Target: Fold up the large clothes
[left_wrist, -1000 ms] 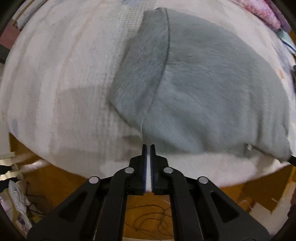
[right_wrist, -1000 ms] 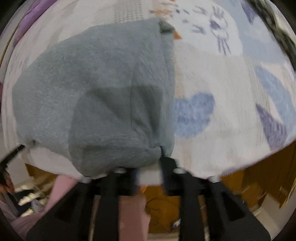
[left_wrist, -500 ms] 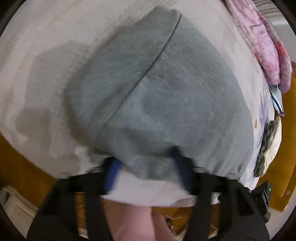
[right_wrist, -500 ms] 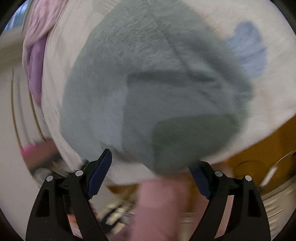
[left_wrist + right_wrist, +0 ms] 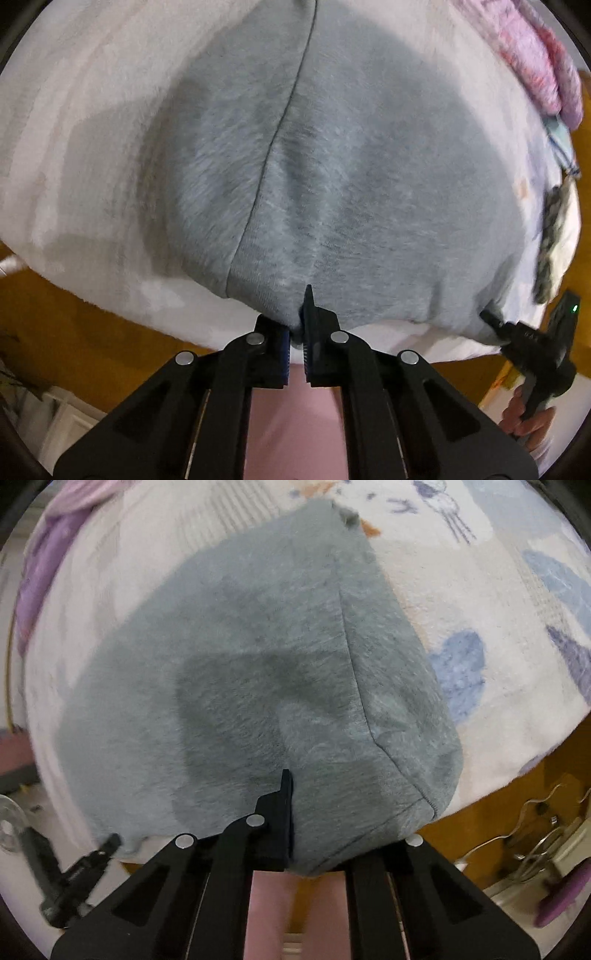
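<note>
Both jaws are pinching the near hem of the gray fleece garment [image 5: 332, 177]: your left gripper [image 5: 295, 328] is clamping it at the lower centre of the left wrist frame, and your right gripper [image 5: 291, 812] is clenching it at the lower centre of the right wrist frame, with fabric draping over and hiding the right-hand finger. You are holding the garment folded and lying flat across the middle of both frames on the pale printed blanket [image 5: 480, 590]. A pink-purple textile [image 5: 535, 59] is lying at the upper right of the left frame.
</note>
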A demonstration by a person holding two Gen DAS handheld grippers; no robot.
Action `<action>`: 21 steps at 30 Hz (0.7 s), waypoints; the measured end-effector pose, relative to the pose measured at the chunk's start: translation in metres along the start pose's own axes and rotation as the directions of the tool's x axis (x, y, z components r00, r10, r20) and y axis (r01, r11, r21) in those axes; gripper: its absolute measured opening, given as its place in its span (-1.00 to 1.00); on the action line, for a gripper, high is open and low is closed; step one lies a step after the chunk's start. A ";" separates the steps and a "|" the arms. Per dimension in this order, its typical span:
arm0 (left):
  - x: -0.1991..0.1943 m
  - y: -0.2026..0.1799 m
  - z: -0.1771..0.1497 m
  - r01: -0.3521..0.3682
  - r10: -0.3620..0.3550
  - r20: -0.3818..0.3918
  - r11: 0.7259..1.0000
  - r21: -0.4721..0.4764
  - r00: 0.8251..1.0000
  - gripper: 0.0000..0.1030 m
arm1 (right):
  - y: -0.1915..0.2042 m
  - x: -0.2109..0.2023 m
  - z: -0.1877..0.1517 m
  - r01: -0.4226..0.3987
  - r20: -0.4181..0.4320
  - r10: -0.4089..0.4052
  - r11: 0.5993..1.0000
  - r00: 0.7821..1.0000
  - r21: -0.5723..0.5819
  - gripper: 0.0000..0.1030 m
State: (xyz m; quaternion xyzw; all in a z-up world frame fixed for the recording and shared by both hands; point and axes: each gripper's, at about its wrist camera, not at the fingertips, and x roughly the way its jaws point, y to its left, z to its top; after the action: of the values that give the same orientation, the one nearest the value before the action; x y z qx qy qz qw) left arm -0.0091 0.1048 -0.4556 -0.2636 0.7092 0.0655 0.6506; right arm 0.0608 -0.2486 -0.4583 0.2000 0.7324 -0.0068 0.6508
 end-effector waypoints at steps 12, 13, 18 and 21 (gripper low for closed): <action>-0.007 -0.036 0.008 -0.173 0.194 -0.092 0.965 0.198 0.977 0.31 | -0.021 -0.023 -0.012 0.066 -0.069 -0.059 0.993 0.996 0.096 0.60; -0.011 -0.035 0.008 -0.167 0.191 -0.103 0.964 0.204 0.976 0.36 | -0.025 -0.029 -0.011 0.061 -0.072 -0.053 0.992 0.996 0.110 0.61; -0.043 -0.025 0.028 -0.164 0.201 -0.119 0.950 0.264 0.972 0.43 | -0.046 -0.063 0.004 0.058 -0.054 -0.049 0.982 0.997 0.181 0.65; -0.057 -0.020 0.056 -0.129 0.157 -0.115 0.966 0.223 0.981 0.55 | -0.040 -0.076 0.020 0.044 -0.025 -0.040 0.976 0.999 0.214 0.66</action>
State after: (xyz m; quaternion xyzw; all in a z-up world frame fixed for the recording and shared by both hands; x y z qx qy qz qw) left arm 0.0502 0.1289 -0.4042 -0.1435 0.7706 0.0179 0.6207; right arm 0.0735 -0.3124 -0.3987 0.2537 0.7380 -0.0975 0.6177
